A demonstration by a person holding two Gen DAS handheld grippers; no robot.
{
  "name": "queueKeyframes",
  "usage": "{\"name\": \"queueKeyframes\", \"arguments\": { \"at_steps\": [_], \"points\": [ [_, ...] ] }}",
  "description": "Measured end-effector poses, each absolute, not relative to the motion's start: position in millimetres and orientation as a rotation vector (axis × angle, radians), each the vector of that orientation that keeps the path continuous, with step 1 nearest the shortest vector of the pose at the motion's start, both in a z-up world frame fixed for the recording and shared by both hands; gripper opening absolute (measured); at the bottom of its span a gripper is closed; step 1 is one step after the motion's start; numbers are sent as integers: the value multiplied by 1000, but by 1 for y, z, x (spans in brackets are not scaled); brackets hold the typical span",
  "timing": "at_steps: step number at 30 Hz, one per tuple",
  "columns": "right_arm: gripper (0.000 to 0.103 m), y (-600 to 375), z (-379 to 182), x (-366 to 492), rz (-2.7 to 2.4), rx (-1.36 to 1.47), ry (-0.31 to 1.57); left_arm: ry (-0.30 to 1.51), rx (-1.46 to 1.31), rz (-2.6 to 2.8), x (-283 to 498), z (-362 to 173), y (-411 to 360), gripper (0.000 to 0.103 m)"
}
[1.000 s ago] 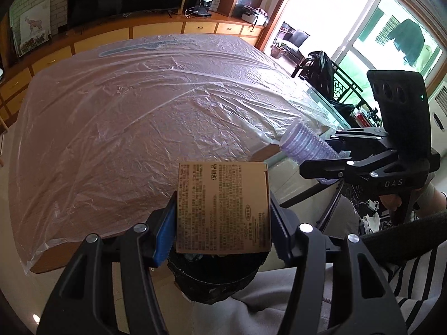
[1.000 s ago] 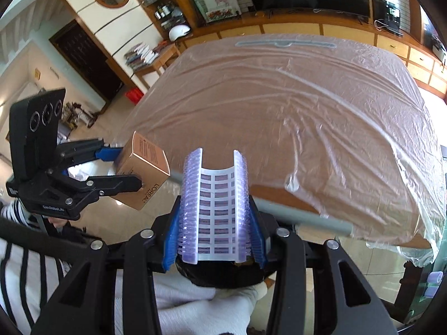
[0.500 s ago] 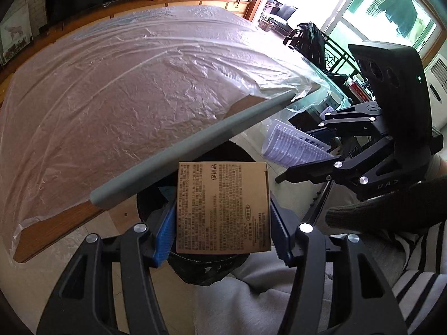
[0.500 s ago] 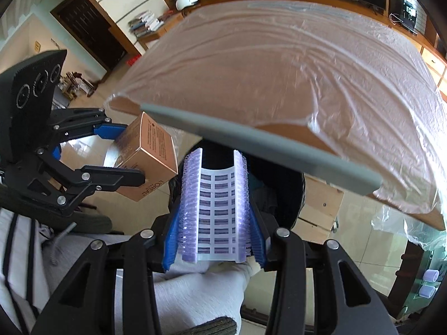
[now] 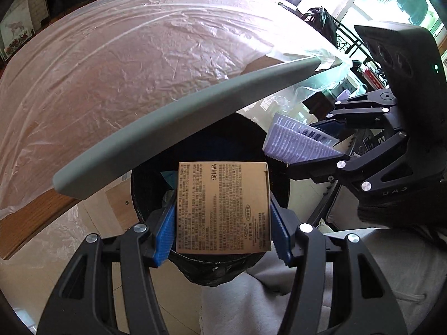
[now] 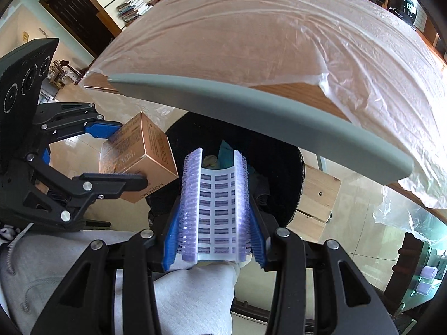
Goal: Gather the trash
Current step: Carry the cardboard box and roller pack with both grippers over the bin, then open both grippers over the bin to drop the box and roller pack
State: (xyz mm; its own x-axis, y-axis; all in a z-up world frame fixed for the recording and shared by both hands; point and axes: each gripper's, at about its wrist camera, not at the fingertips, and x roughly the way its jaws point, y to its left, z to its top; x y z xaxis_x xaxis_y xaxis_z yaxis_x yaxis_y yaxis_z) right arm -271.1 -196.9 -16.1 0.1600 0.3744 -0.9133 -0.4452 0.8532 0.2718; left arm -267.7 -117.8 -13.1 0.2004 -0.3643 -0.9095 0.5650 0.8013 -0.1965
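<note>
My left gripper (image 5: 223, 223) is shut on a brown printed cardboard box (image 5: 223, 203), with the blue pads pressing its two sides. It hangs over the mouth of a black bin (image 5: 139, 195) lined with a black bag. My right gripper (image 6: 215, 223) is shut on a folded white sheet with purple ribbed edges (image 6: 216, 209), also over the bin (image 6: 279, 173). Some trash lies inside the bin. In the right wrist view the left gripper (image 6: 123, 153) and its box (image 6: 139, 162) are at the left. In the left wrist view the right gripper (image 5: 315, 145) holds the sheet (image 5: 296, 142) at the right.
A wooden table under clear plastic film (image 5: 139, 64) overhangs the bin, its near edge capped by a grey guard (image 6: 251, 106). A pale wooden block (image 6: 315, 195) stands behind the bin. The person's grey-clad legs (image 5: 251, 301) are just in front of it.
Both grippers have sunk from above the tabletop to below its edge, each holding its item. The grey edge guard and the black bin have come into view.
</note>
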Motion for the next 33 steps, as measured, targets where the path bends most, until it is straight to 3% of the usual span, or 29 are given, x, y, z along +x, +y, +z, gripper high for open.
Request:
{"name": "queueKeyframes", "arguments": {
  "at_steps": [12, 13, 14, 15, 17, 24, 28, 33],
  "points": [
    [44, -197, -36, -258, 567, -65, 1316, 1230, 234, -671, -264, -34, -129, 60],
    [46, -198, -36, -257, 567, -60, 1318, 1233, 228, -675, -263, -35, -130, 60],
    [57, -200, -37, -258, 563, -59, 1318, 1241, 219, -681, -262, -36, -131, 62],
    [63, -201, -36, -261, 560, -59, 1313, 1250, 207, -689, -261, -38, -131, 71],
    [63, -200, -34, -260, 560, -57, 1315, 1252, 189, -690, -259, -37, -129, 76],
    [75, -217, -23, -261, 550, -16, 1326, 1282, 172, -691, -255, -26, -120, 77],
    [80, -233, 18, -266, 599, 25, 1264, 1215, 170, -732, -259, 15, -110, 77],
    [99, -272, 75, -237, 446, 66, 1026, 991, 86, -600, -230, 73, -80, 98]
  ]
}}
